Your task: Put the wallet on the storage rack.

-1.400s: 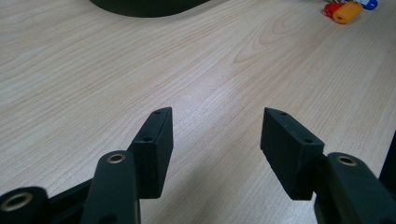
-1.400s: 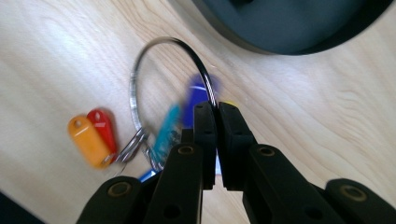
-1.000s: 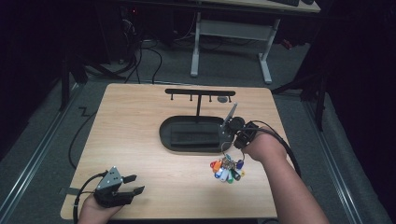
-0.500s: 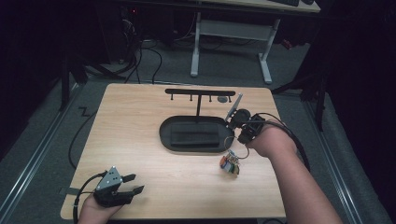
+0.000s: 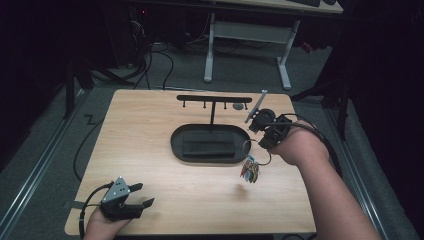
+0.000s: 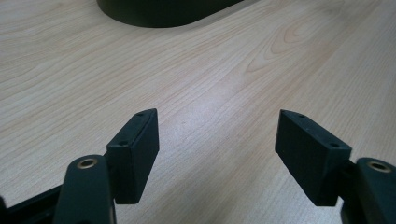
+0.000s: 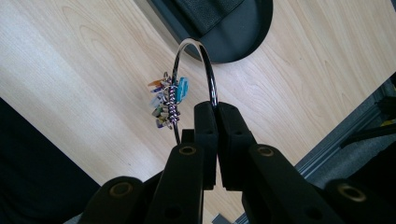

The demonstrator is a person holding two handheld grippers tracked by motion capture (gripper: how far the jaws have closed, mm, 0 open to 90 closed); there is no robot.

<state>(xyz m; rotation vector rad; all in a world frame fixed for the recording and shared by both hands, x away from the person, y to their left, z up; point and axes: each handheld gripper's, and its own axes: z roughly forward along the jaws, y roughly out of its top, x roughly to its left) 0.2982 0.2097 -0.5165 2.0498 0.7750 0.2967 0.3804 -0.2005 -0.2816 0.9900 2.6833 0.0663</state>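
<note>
In the high view, right of centre, the right gripper [image 5: 261,136] is held above the light wooden table [image 5: 150,125]; its jaws are pressed together on a large silver metal ring [image 5: 248,146], and a bunch of small coloured tags [image 5: 249,170] hangs from the ring's lower part, clear of the wood, just off the right end of the black oval tray [image 5: 176,142]; a faint shadow lies on the table below and left of the bunch. In the right gripper view the ring [image 7: 196,60] arcs up from between the shut jaws at the middle of the frame, and the tags [image 7: 168,100] cluster on its left side around a coiled wire wrap, with one blue tag uppermost; any print on them is too small to read; the tray's rounded end [image 7: 252,32] sits at the top of the frame.

In the middle of the high view the tray holds a flat dark rectangular pad [image 5: 207,148]; behind it stands a black T-shaped rack with small hooks along its bar [image 5: 214,99]; no brand or label can be read on either.

At the lower left of the high view the left gripper [image 5: 142,195] rests low near the table's front edge in the person's hand; in the left gripper view its jaws stand wide apart over bare wood grain with nothing between them, and the tray's dark edge [image 6: 163,11] shows at the top of the frame.
</note>
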